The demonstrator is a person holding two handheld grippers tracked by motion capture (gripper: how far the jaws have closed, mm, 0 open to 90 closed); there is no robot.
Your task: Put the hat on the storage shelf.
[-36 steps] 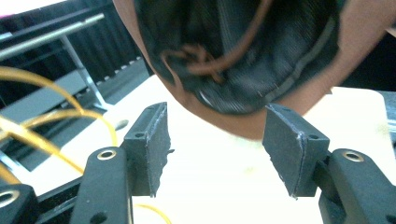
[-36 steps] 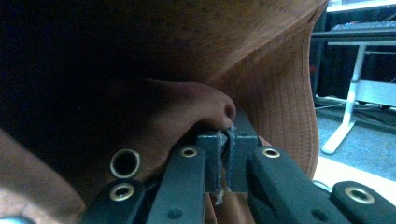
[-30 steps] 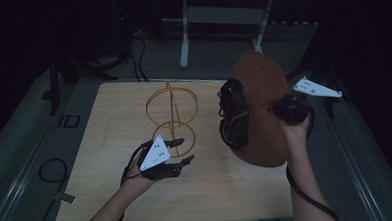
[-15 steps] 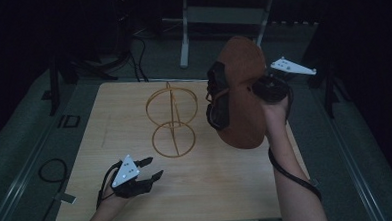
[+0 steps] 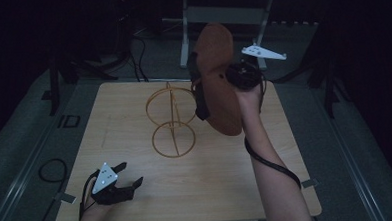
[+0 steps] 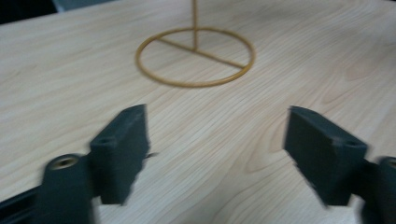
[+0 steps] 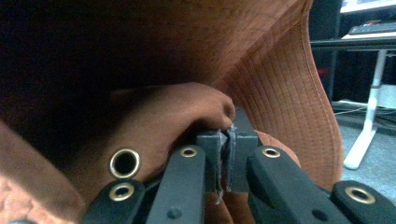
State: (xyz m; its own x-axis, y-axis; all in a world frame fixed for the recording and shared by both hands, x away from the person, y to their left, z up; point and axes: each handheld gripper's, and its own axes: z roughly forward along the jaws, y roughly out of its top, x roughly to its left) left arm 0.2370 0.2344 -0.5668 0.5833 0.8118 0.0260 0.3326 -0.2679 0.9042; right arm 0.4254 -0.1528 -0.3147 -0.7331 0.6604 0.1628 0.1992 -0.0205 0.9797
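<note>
brown hat (image 5: 217, 74) held aloft, long axis far-near, tilted | right gripper (image 7: 227, 154) pinching its fabric | left gripper (image 6: 215, 154) spread, near-left bench (image 5: 134, 108) | wire stand (image 5: 172, 119) upright, centre

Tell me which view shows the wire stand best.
The high view: the whole gold wire stand shows, both rings and post, upright on the table. The left gripper view catches just its base ring and lower post.

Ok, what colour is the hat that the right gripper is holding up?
Rusty brown hat with quilted stitching on its brim, clearest in the right gripper view.
</note>
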